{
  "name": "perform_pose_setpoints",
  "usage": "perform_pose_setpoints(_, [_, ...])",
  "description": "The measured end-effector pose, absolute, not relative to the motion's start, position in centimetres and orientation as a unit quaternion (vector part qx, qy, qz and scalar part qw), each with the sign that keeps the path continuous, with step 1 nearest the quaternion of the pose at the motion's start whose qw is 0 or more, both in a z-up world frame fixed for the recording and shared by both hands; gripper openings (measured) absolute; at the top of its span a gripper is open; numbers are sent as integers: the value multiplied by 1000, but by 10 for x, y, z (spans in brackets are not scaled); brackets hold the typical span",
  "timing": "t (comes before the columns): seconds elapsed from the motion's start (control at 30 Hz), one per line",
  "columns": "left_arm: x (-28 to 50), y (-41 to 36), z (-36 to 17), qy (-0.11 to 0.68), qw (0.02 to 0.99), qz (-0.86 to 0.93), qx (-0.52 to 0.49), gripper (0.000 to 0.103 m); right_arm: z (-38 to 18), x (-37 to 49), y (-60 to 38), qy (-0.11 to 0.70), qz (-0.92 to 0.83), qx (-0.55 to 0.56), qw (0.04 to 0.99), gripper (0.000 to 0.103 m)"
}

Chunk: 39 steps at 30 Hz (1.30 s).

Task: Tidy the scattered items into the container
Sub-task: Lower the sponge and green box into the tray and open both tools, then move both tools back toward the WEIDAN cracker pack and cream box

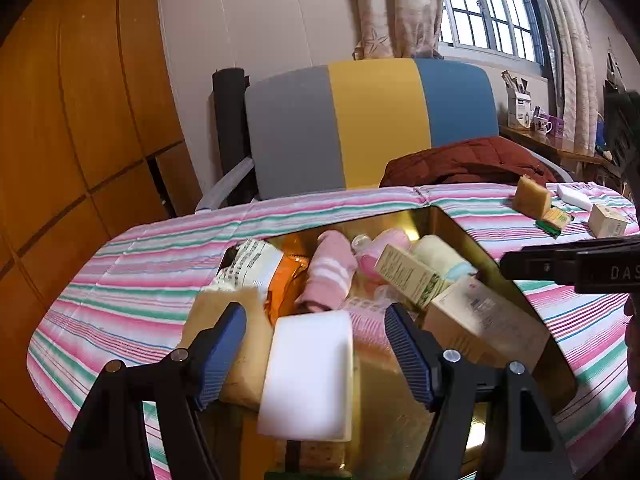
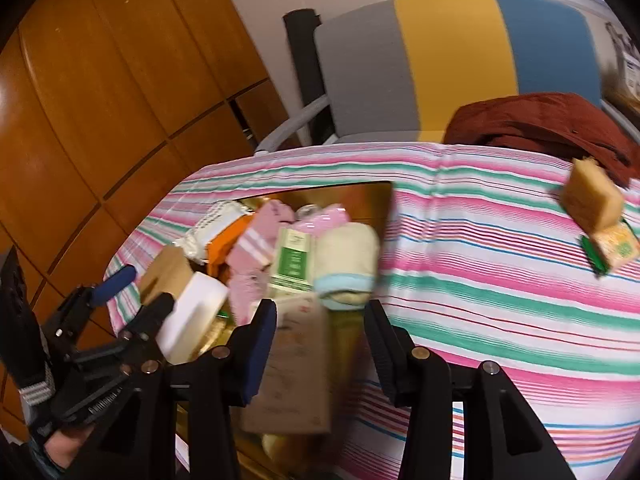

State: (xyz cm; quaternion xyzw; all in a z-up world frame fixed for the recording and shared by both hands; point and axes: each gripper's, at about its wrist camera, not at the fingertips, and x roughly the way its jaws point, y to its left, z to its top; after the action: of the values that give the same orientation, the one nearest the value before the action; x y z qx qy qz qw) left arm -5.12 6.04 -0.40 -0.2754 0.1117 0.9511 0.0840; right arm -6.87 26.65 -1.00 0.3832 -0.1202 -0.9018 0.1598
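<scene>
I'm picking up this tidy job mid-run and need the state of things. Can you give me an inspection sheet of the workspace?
Surface: pink, green and white striped cloth over the table.
Job's things: shiny gold container piled with pink rolled socks, cream rolled towel, green-and-white carton, brown cardboard box, white foam block.
Still out: tan sponge, yellow-green scouring pad, small beige box, white block.
Clutter: dark red jacket at the far edge.
Grippers: left gripper open astride the white foam block, pads apart from it; right gripper open over the container.
Cables: nothing seen.
Surroundings: grey, yellow and blue chair, wooden panels, window.
</scene>
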Motion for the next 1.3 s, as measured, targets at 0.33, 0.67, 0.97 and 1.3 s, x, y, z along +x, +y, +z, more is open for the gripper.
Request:
perform_pose_setpoints(0.33, [-47, 81, 8, 101, 113, 951, -268, 73, -23, -48, 338, -126, -908, 386, 105, 56])
perform_pose_setpoints(0.67, [-41, 125, 19, 81, 213, 931, -286, 73, -30, -32, 440, -126, -892, 433, 24, 75])
perform_pose_setpoints(0.97, [-41, 200, 5, 123, 285, 891, -331, 74, -35, -25, 507, -93, -866, 490, -17, 85])
perform_pose_setpoints(1.3, [-63, 299, -3, 166, 343, 840, -386, 82, -29, -33, 556, -72, -869, 488, -36, 87])
